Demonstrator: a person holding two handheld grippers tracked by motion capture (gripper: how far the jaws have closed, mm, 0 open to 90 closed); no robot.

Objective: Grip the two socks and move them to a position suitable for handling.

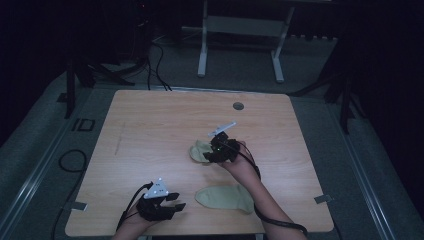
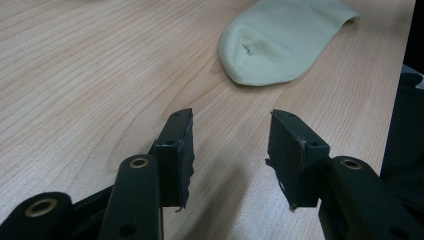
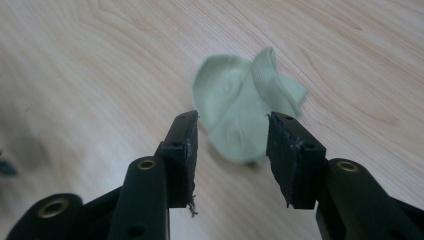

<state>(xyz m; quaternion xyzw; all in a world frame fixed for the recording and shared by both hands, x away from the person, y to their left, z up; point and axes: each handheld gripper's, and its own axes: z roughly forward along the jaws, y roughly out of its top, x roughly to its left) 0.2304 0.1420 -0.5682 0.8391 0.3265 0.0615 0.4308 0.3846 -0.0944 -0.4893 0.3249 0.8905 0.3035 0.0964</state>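
Your right gripper (image 1: pixel 212 150) hovered mid-bench, fingers (image 3: pixel 182 150) half open and empty, lined up on the crumpled sock (image 3: pixel 240 112). Left gripper (image 1: pixel 175 201), likewise empty, waited near the front edge beside the flat sock (image 1: pixel 225 198).

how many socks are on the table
2. One flat sock lies near the table's front edge, right of the left tongs; one crumpled sock lies mid-table, just ahead of the right tongs.

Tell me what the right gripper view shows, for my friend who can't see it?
A crumpled pale green sock lies on the wooden table, just beyond the right gripper, whose two black jaws stand open with nothing held between them.
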